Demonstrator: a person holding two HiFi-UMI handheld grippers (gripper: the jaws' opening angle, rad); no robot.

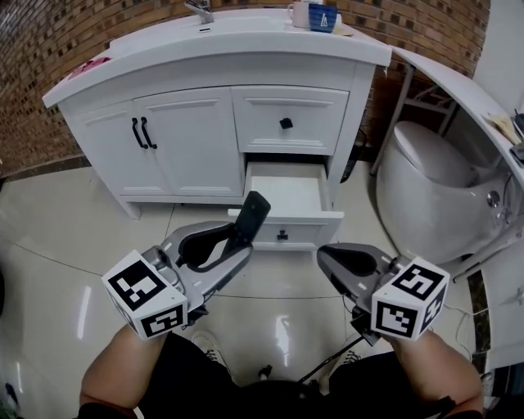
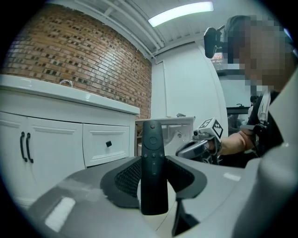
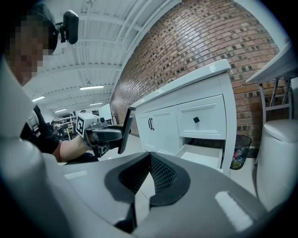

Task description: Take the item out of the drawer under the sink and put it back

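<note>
A black remote control point(image 1: 253, 218) stands upright between the jaws of my left gripper point(image 1: 238, 242), which is shut on its lower half. The left gripper view shows the remote point(image 2: 153, 167) button side toward the camera, pinched by both pads. It is held in front of the open lower drawer point(image 1: 282, 230) of the white sink cabinet; the drawer's inside looks bare. My right gripper point(image 1: 332, 260) hovers to the right of the drawer front, its jaws together and holding nothing. The right gripper view shows its pads point(image 3: 160, 174) meeting at the tip, with the remote point(image 3: 126, 130) off to the left.
Above the open drawer is a closed drawer point(image 1: 286, 123), and two cabinet doors point(image 1: 143, 135) lie to its left. A white toilet point(image 1: 426, 188) stands at the right, with a small bin point(image 3: 240, 151) between it and the cabinet. Cups point(image 1: 315, 15) sit on the countertop.
</note>
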